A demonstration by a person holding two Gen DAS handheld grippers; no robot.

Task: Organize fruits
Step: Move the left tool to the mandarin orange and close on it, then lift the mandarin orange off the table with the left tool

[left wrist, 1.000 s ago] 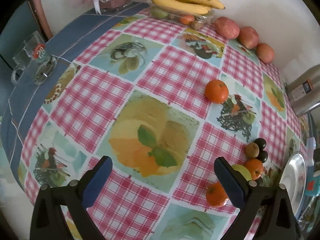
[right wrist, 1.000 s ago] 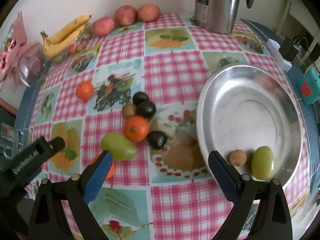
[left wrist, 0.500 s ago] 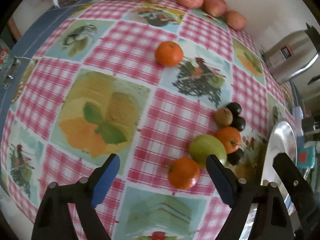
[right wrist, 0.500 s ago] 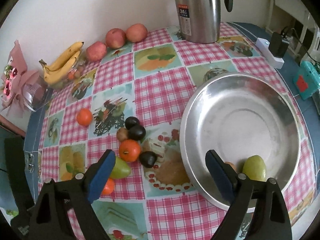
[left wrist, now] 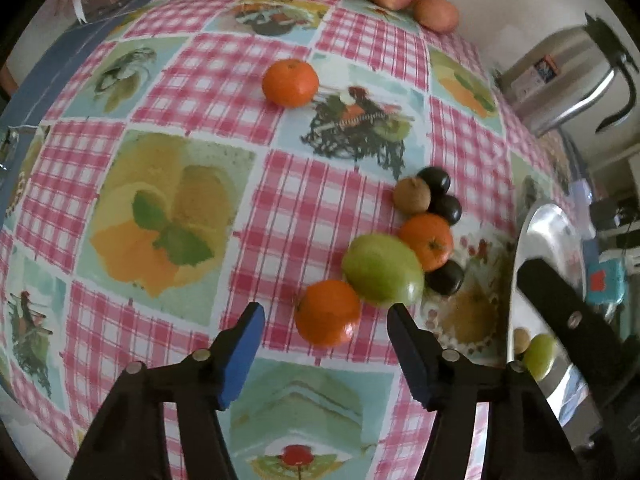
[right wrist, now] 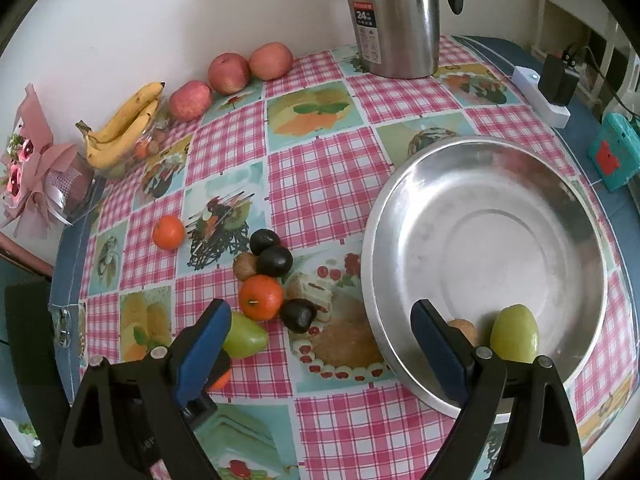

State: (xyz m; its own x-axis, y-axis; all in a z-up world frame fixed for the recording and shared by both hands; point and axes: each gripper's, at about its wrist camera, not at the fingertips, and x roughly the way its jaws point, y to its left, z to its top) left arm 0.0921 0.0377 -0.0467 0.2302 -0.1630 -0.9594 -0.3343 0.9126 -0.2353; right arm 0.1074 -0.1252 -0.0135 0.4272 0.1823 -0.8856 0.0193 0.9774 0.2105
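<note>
The cloth (right wrist: 320, 168) on the counter has pink and white checks and pale blue squares with fruit pictures. The edge (right wrist: 68, 264) at 9 o'clock is dark blue. Three oranges (left wrist: 328, 312) are bright orange. The pear (left wrist: 382, 270) is green. The plums (right wrist: 274, 261) are black. The apples (right wrist: 229, 73) are red and pink. The bananas (right wrist: 124, 120) are yellow with brown spots. The bowl (right wrist: 576, 216) and jug (right wrist: 394, 12) are shiny silver. The tongs (left wrist: 324, 320) are black with blue pads (left wrist: 240, 356).
</note>
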